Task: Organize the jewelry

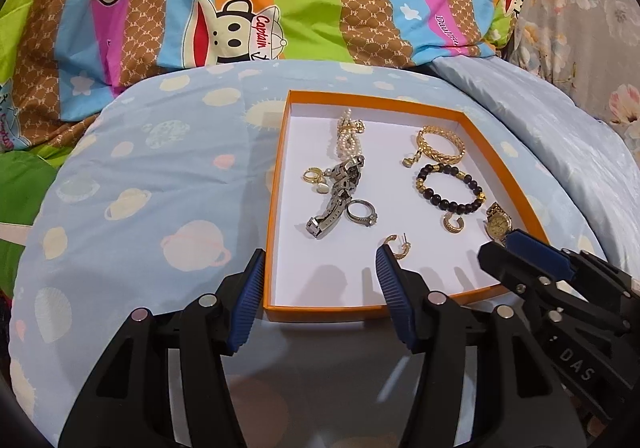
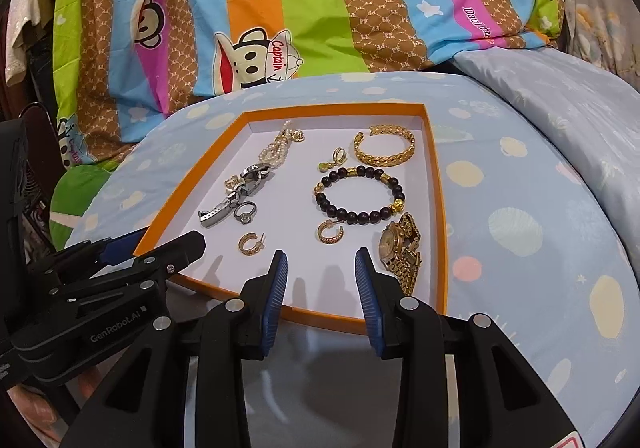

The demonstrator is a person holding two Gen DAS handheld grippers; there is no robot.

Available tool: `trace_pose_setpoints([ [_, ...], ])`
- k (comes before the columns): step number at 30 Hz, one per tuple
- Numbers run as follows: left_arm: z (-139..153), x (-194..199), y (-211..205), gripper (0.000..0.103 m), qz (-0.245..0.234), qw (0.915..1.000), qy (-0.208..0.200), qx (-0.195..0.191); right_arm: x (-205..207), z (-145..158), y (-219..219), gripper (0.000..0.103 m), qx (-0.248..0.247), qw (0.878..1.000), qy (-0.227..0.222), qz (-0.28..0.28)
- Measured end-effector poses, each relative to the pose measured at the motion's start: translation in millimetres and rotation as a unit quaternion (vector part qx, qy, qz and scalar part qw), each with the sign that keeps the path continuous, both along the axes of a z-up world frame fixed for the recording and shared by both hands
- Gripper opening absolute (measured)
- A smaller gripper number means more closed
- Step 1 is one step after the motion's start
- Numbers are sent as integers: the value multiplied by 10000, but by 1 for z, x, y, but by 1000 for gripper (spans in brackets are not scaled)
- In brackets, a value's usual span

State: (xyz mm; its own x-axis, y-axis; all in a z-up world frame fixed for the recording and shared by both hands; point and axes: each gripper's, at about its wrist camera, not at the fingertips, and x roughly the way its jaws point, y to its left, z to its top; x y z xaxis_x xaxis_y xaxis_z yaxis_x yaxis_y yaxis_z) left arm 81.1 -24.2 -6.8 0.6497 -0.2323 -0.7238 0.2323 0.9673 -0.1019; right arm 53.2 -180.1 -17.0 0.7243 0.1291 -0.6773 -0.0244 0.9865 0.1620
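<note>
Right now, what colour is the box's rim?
Orange rim, clearest in the right wrist view.

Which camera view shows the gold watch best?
The right wrist view: the gold watch shows its dial and band, beside the right gripper. In the left wrist view the right gripper hides part of it.

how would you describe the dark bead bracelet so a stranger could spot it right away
Look in the orange-rimmed tray with the white floor, lying on the pale blue planet-print cloth. On its right half, just in front of the woven gold bangle, lies the dark bead bracelet. It is the only ring of round blackish beads, broken by a few gold spacers.
</note>
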Motion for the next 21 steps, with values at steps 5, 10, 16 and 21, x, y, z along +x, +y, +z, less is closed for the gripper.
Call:
trace_pose_setpoints([
  [5, 10, -10, 0, 53, 74, 9998, -170, 53, -20, 9, -3, 35, 26, 9996, -223, -176],
  [10, 16, -13, -1, 53, 100, 9996, -253, 54, -26, 10, -4, 35, 21, 9994, -224, -258],
  [16, 21, -25, -2, 53, 107, 9993, -348, 58, -38, 18, 4, 35, -108, 9990, -381, -210],
  [21, 20, -35, -5, 53, 97, 9990, -407, 157, -45, 17, 14, 35, -234, 9988, -405, -112],
])
